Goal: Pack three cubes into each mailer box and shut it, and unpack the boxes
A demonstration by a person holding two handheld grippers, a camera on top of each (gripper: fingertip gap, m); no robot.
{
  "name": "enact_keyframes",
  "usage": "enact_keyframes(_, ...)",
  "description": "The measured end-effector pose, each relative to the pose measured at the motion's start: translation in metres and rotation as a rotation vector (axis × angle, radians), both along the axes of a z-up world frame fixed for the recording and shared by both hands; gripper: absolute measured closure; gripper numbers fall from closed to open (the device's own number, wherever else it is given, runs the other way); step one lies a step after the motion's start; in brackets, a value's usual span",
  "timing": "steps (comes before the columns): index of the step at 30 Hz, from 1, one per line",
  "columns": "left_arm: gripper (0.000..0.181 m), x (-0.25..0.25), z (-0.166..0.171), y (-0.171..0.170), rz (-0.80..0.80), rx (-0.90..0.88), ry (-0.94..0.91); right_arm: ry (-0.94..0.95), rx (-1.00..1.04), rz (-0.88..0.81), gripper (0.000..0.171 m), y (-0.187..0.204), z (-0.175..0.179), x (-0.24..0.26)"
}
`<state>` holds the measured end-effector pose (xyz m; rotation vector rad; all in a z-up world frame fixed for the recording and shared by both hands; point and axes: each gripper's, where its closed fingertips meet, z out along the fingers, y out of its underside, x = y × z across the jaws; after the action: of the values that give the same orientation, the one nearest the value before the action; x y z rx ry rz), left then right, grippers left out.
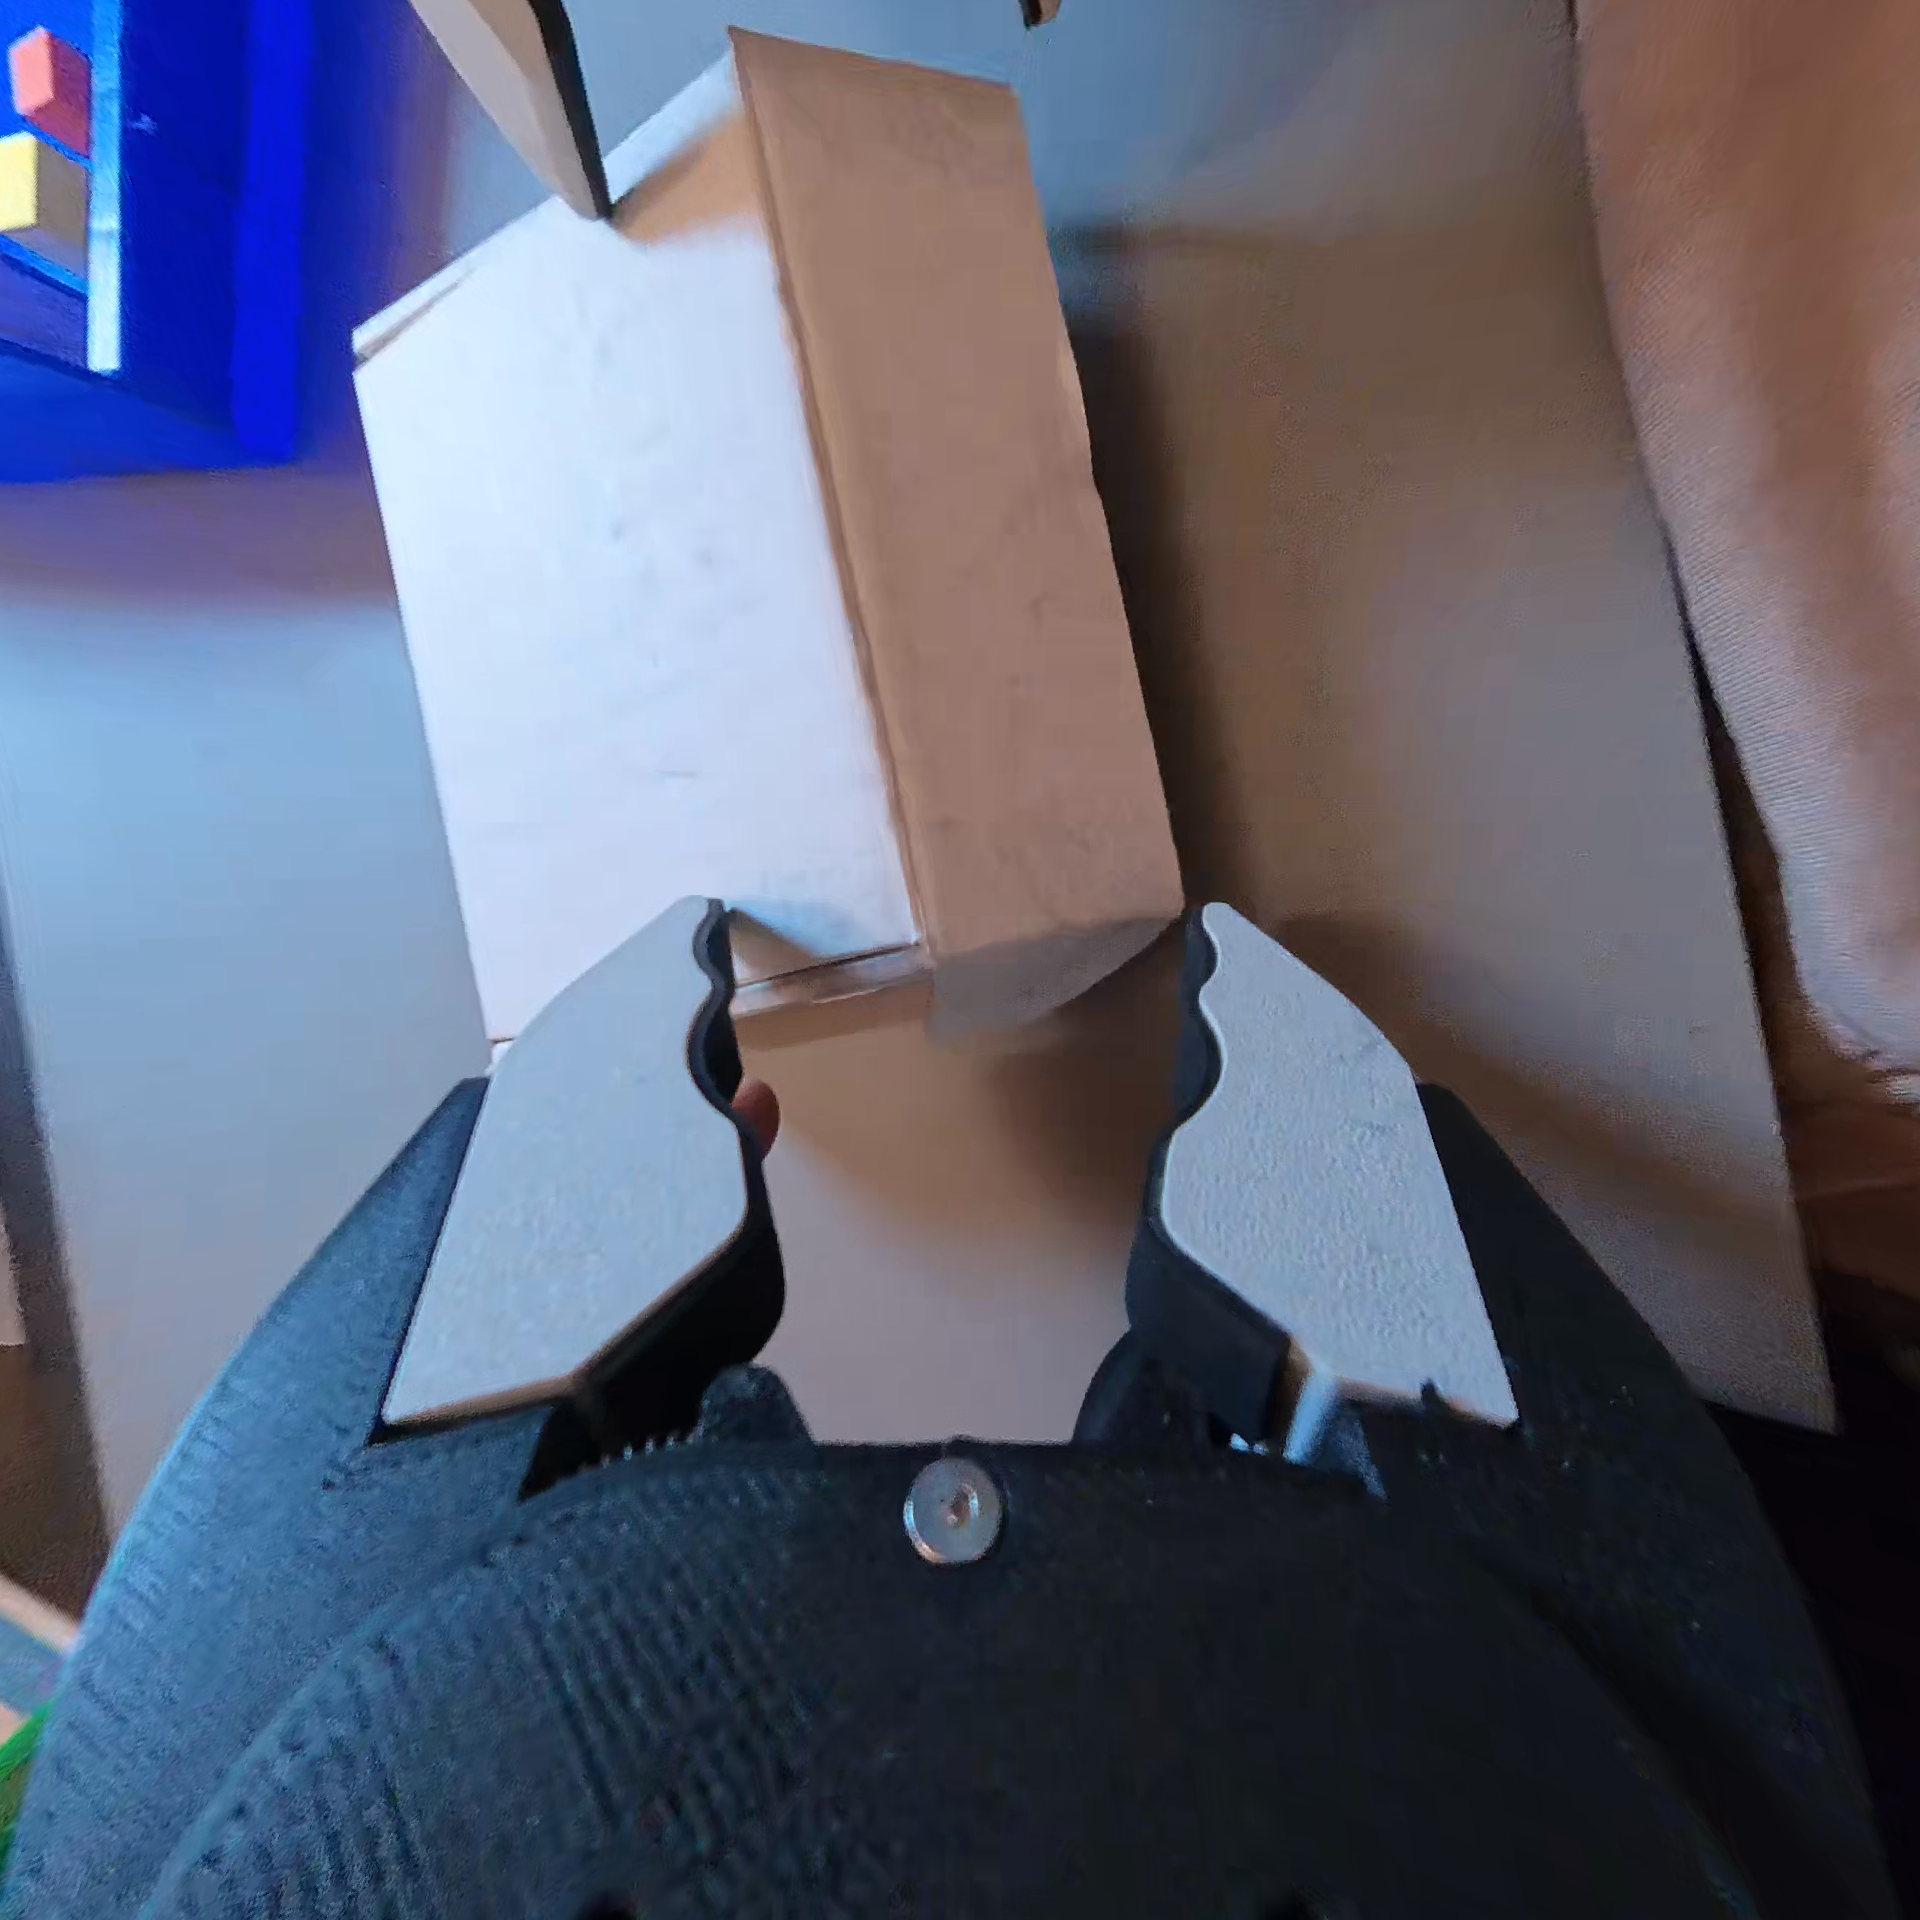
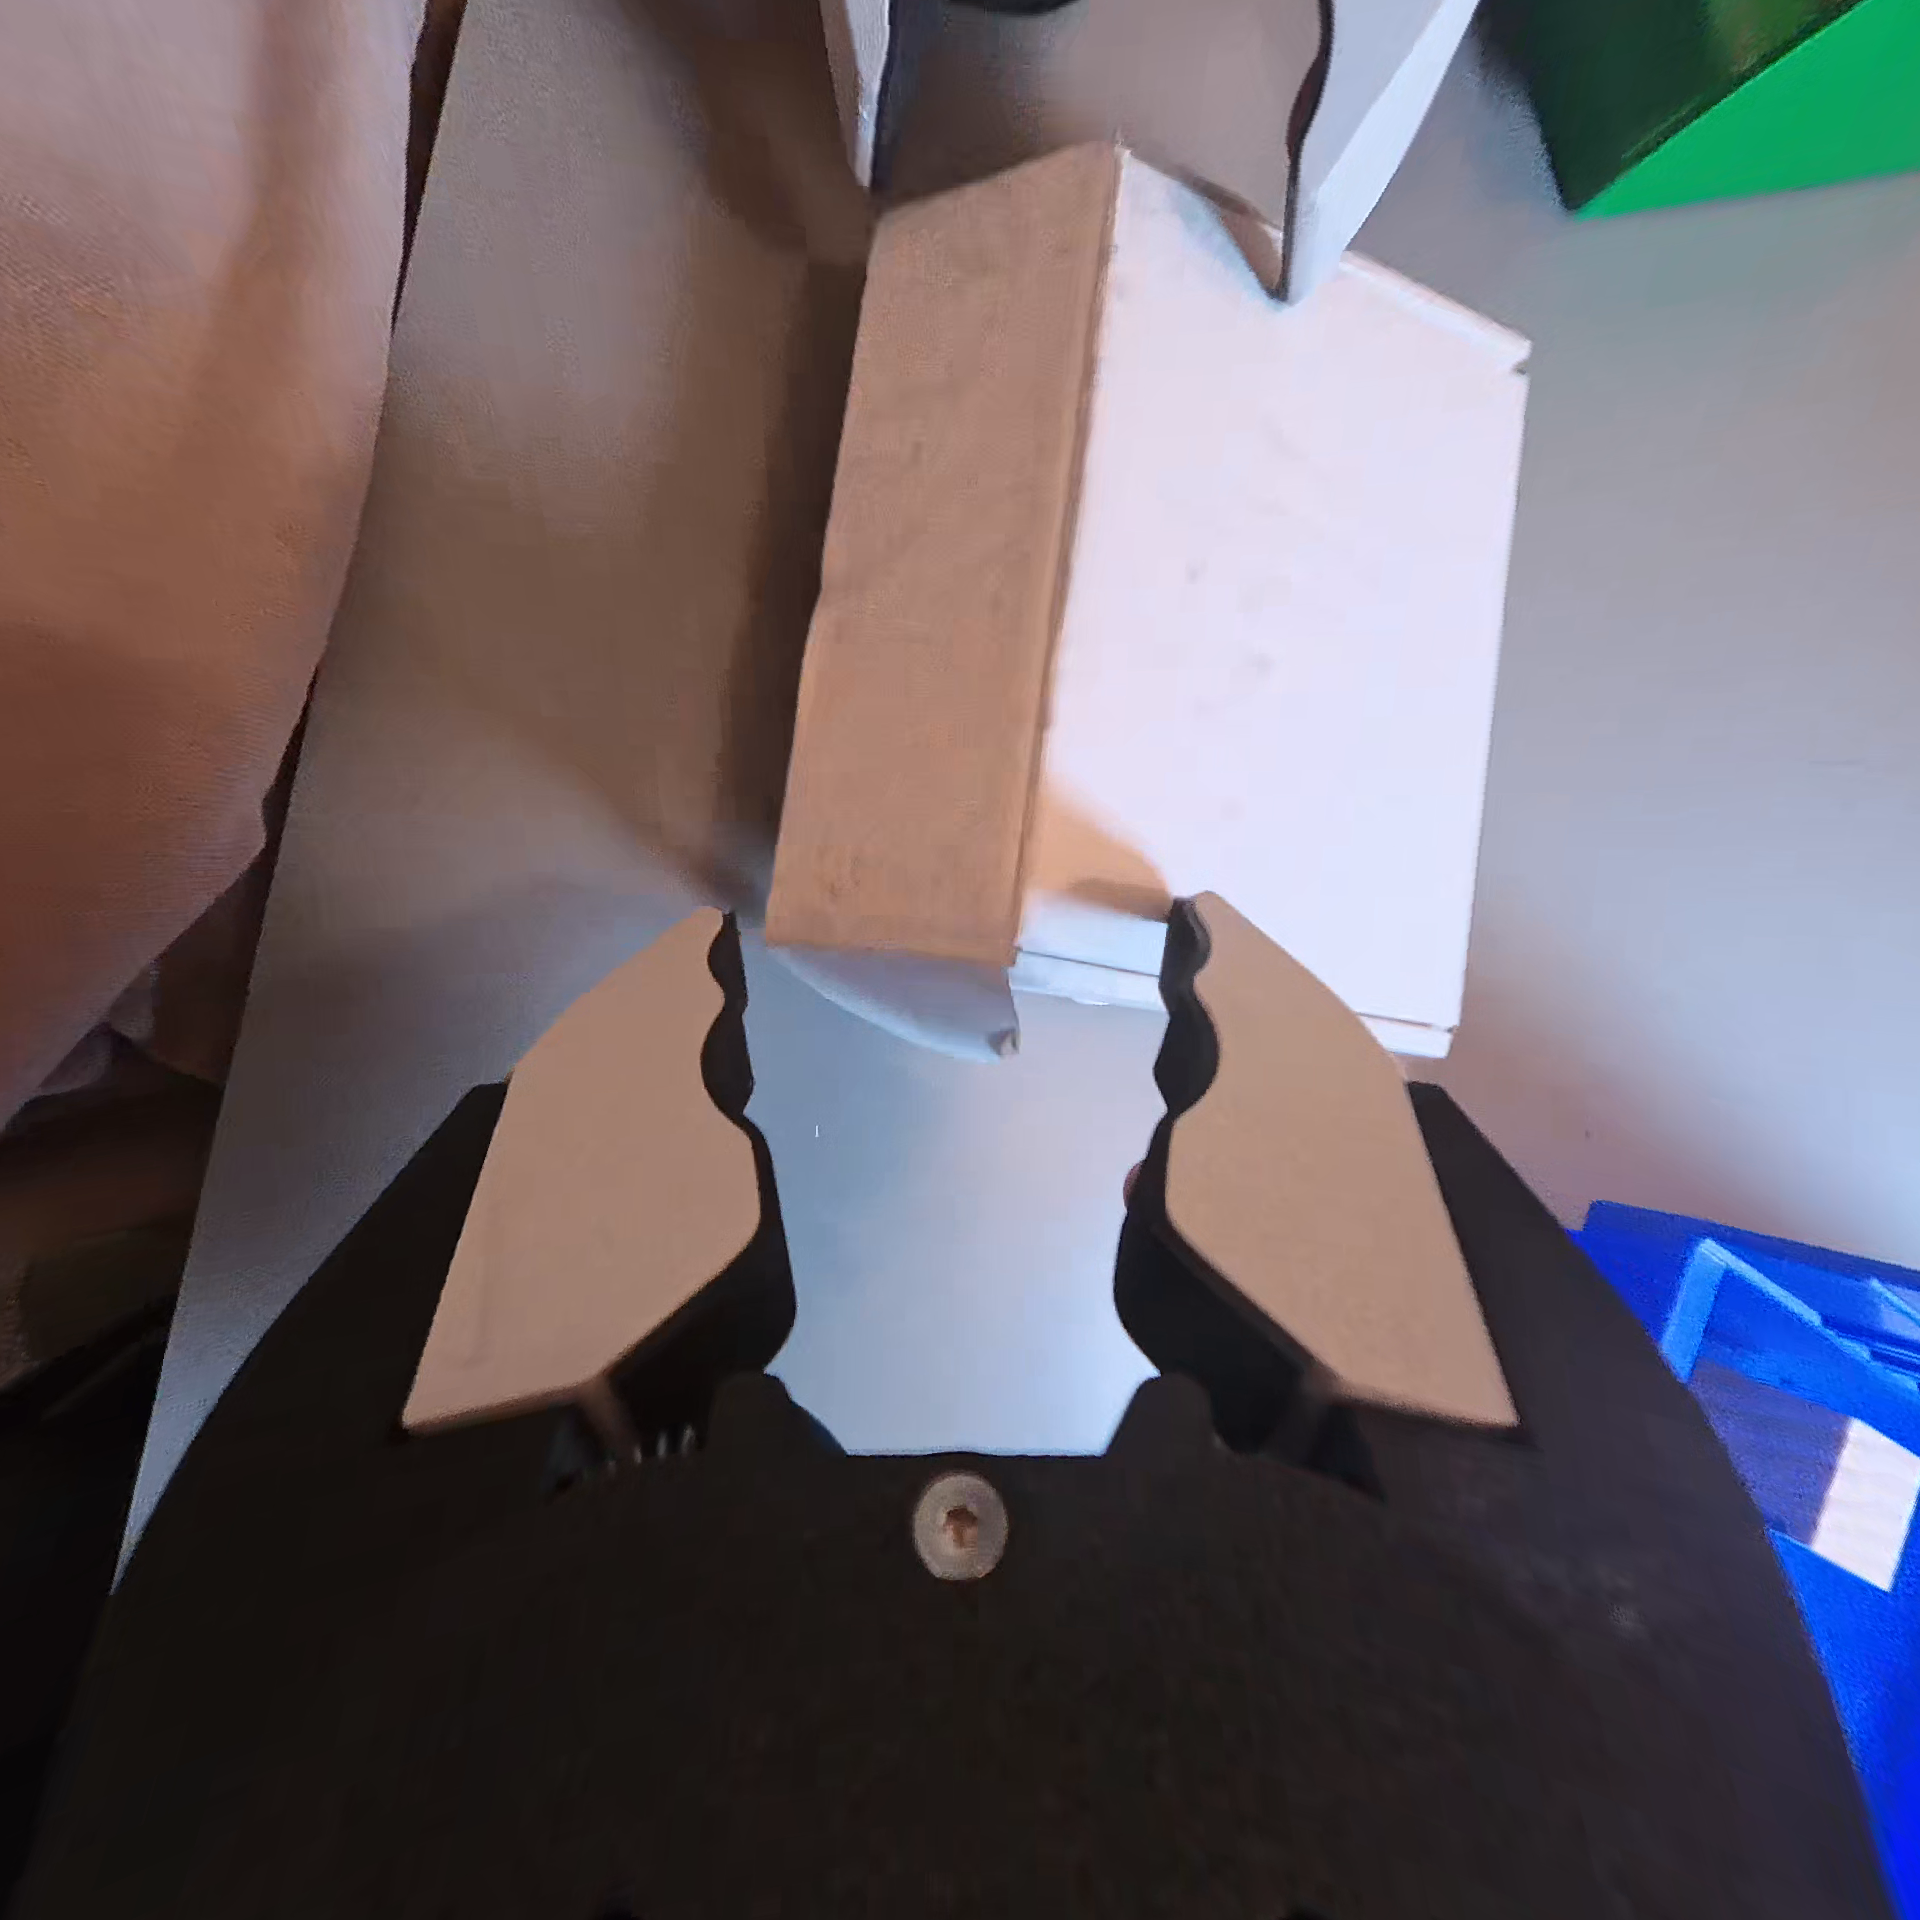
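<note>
A white mailer box (image 1: 623, 623) lies on the white table, seen end-on in both wrist views. Its front flap (image 1: 956, 520) stands tilted up along the edge nearest the person. My left gripper (image 1: 951, 914) is open at one end of the box, its fingertips on either side of the flap's end tab (image 1: 1039, 977). My right gripper (image 2: 956, 914) is open at the other end of the box (image 2: 1278, 623), its fingertips astride the flap's (image 2: 935, 571) other tab (image 2: 914, 997). Each view shows the other gripper at the far end. The box contents are hidden.
A blue bin (image 1: 156, 260) at the left holds a red cube (image 1: 47, 83) and a yellow cube (image 1: 16, 182); it also shows in the right wrist view (image 2: 1787, 1455). A green bin (image 2: 1714, 104) stands at the far right. The person's beige clothing (image 1: 1766, 520) is beside the table edge.
</note>
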<state>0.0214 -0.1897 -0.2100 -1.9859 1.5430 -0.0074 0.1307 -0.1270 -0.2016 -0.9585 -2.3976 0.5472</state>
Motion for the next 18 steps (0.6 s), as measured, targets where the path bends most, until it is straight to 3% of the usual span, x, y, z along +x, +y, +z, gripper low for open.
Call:
enact_keyframes(1, 0.099, -0.001, -0.001, 0.000, -0.002, 0.018, 0.026, -0.002, 0.006, 0.004, 0.094, -0.001, 0.000, 0.000)
enact_keyframes(10, 0.102, -0.005, -0.007, 0.001, 0.000, 0.096, 0.129, 0.046, 0.043, -0.022, 0.106, 0.000, -0.003, -0.003)
enact_keyframes(14, 0.105, -0.005, -0.003, -0.001, -0.008, 0.110, 0.064, 0.066, 0.052, -0.016, 0.106, 0.002, -0.002, 0.001)
enact_keyframes(18, 0.108, -0.020, 0.007, -0.002, -0.048, 0.192, 0.129, 0.087, 0.219, 0.009, 0.104, 0.026, -0.001, 0.010)
